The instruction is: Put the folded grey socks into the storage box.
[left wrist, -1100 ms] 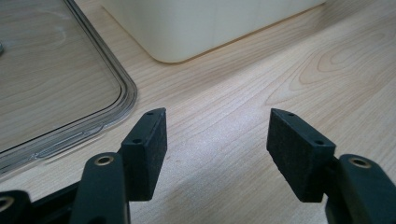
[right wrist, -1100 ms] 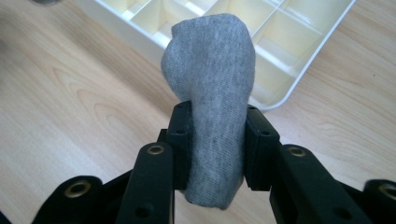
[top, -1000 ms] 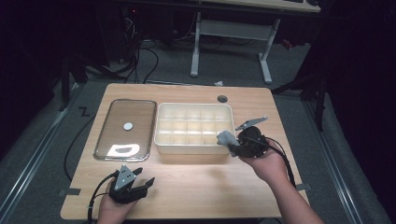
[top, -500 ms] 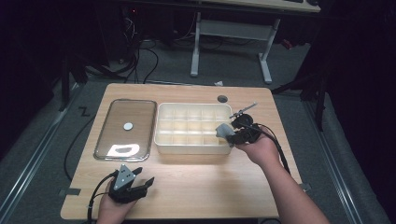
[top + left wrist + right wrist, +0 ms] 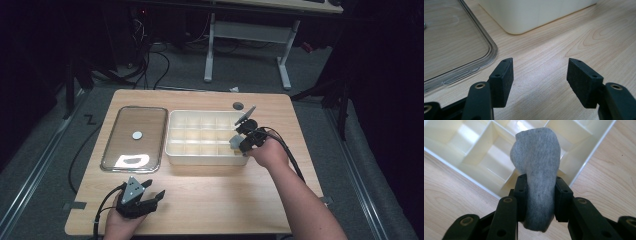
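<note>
A cream divided box with several empty compartments stands in the middle of the wooden table. My right gripper hovers over the box's near right corner, shut on a rolled grey sock that sticks up between the jaws. My left gripper rests low over the table's near left part, open with nothing between its pads, short of the box's near left corner.
A clear flat lid with a small round knob lies left of the box. A dark round grommet sits near the table's far edge. Bare wood lies in front of the box. Desk legs and cables stand beyond.
My right gripper has carried the grey sock forward and left, from beside the box's right end to over its near right corner. The left gripper has stayed put.
</note>
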`<action>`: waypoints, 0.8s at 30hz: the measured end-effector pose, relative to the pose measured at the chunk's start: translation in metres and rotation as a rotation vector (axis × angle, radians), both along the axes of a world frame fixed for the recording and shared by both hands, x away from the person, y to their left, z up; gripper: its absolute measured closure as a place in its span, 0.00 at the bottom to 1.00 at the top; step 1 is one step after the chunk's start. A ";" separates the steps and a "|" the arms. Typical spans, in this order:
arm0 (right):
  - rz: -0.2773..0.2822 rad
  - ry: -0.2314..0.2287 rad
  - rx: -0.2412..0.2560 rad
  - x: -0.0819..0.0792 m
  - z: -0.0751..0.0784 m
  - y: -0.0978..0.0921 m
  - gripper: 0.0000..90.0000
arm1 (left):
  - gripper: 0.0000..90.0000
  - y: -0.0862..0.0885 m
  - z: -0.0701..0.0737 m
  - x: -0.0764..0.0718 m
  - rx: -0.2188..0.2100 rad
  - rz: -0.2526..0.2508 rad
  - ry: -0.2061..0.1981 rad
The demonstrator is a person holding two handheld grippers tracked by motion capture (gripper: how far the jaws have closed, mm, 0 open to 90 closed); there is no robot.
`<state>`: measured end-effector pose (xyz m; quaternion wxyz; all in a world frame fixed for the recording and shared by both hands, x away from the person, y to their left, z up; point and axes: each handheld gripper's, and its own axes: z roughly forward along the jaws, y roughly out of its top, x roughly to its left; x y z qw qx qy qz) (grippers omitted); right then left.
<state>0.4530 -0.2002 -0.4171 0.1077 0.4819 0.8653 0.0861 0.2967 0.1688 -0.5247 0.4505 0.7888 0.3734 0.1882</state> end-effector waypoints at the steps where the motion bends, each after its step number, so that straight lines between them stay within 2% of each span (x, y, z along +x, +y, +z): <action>1: 0.012 0.006 -0.021 0.003 -0.003 0.002 0.78 | 0.43 0.000 0.000 0.000 0.000 0.001 -0.001; 8: -0.013 0.047 -0.042 0.008 -0.010 0.003 0.78 | 0.43 0.001 0.000 0.000 0.002 -0.002 0.006; 15: -0.002 0.084 -0.042 0.011 -0.017 0.004 0.79 | 0.43 0.001 0.000 0.000 0.001 -0.002 0.004; 18: 0.026 0.095 -0.055 0.014 -0.022 0.005 0.79 | 0.43 0.001 -0.001 0.000 0.002 -0.003 0.006; 24: 0.020 0.109 -0.048 0.015 -0.028 0.005 0.80 | 0.43 0.001 -0.001 0.001 0.003 -0.002 0.010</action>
